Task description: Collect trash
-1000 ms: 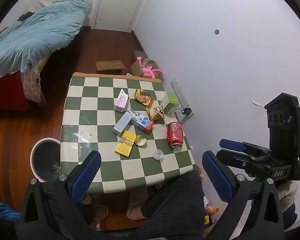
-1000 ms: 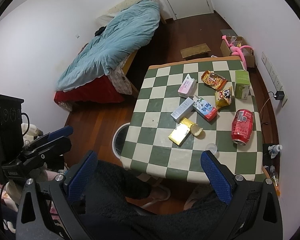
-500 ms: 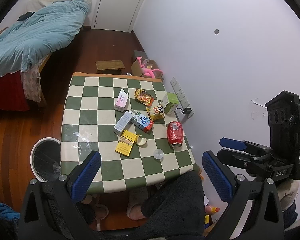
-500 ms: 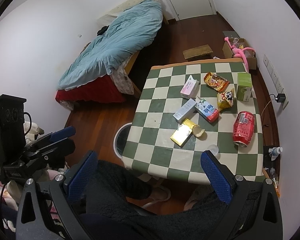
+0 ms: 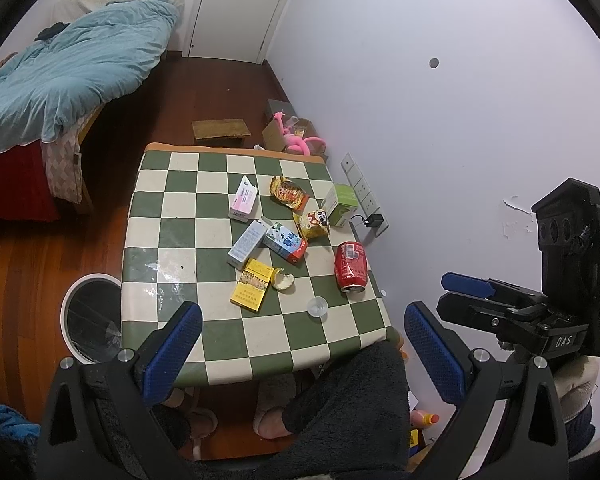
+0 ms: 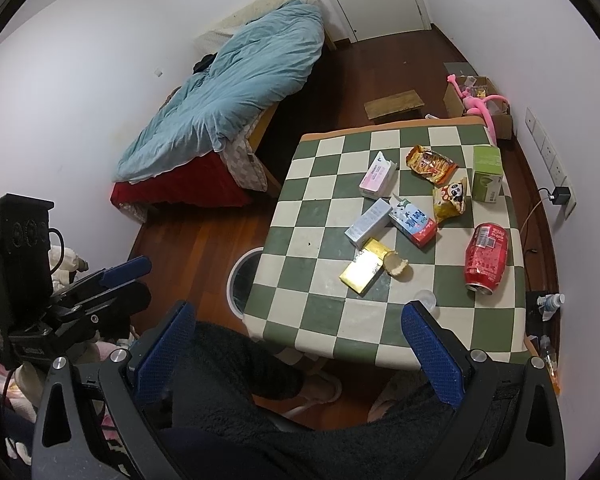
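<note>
Trash lies on a green-and-white checkered table [image 5: 172, 236] [image 6: 312, 240]: a red can [image 5: 351, 266] [image 6: 486, 258] on its side, a yellow pack [image 5: 252, 285] [image 6: 362, 270], a milk carton [image 5: 286, 242] [image 6: 414, 222], snack bags [image 5: 289, 193] [image 6: 431, 165], a pink box [image 5: 244, 204] [image 6: 378, 176], a green box [image 5: 340, 205] [image 6: 487, 174] and a clear cup [image 5: 317, 306]. A white-rimmed bin [image 5: 86, 320] [image 6: 242, 276] stands on the floor left of the table. My left gripper [image 5: 300, 344] and right gripper [image 6: 300, 340] are open and empty, high above the table's near edge.
A bed with a blue duvet [image 5: 72, 60] [image 6: 240, 84] stands at the far left. A cardboard box with a pink toy [image 5: 296, 140] sits by the white wall. The other gripper shows at each view's side. My knees and slippers [image 5: 268, 408] are below the table.
Both views have shifted only slightly; the right wrist view has drawn a little closer to the table. Both grippers stay open and empty.
</note>
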A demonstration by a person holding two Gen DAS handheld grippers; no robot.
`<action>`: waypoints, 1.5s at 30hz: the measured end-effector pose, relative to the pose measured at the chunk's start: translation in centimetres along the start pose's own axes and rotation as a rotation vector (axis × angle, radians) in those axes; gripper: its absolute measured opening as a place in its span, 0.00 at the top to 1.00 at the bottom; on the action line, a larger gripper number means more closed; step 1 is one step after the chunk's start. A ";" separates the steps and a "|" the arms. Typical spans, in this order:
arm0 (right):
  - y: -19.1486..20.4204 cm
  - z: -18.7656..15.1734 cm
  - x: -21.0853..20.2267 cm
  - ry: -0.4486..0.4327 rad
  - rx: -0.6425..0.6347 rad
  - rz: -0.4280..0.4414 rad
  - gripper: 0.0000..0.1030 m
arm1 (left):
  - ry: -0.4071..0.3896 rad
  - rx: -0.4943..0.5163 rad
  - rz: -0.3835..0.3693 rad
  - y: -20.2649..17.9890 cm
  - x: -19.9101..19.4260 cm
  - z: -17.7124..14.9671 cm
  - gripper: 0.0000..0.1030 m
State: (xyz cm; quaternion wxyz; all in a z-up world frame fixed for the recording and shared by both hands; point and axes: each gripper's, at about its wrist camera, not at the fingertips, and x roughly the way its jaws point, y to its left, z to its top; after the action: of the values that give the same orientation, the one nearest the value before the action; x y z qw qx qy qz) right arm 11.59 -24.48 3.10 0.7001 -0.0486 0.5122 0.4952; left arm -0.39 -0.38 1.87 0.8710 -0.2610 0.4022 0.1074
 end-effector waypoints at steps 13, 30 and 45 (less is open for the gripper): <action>0.0 0.0 0.0 -0.001 0.000 -0.001 0.00 | 0.000 -0.001 -0.001 0.1 -0.1 -0.1 0.00; -8.5 0.8 5.9 -0.056 0.248 -0.237 0.00 | 0.154 -0.026 0.396 5.7 17.1 -1.0 0.00; -24.2 1.7 19.5 0.162 0.355 -0.480 0.00 | 0.525 0.254 0.413 5.7 36.5 -3.0 0.19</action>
State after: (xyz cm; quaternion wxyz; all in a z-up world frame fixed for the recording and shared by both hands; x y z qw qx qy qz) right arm 30.45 -23.20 -21.67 0.7513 -0.0845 0.6189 0.2130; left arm 19.27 1.90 -29.47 0.7234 -0.0825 0.6666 0.1594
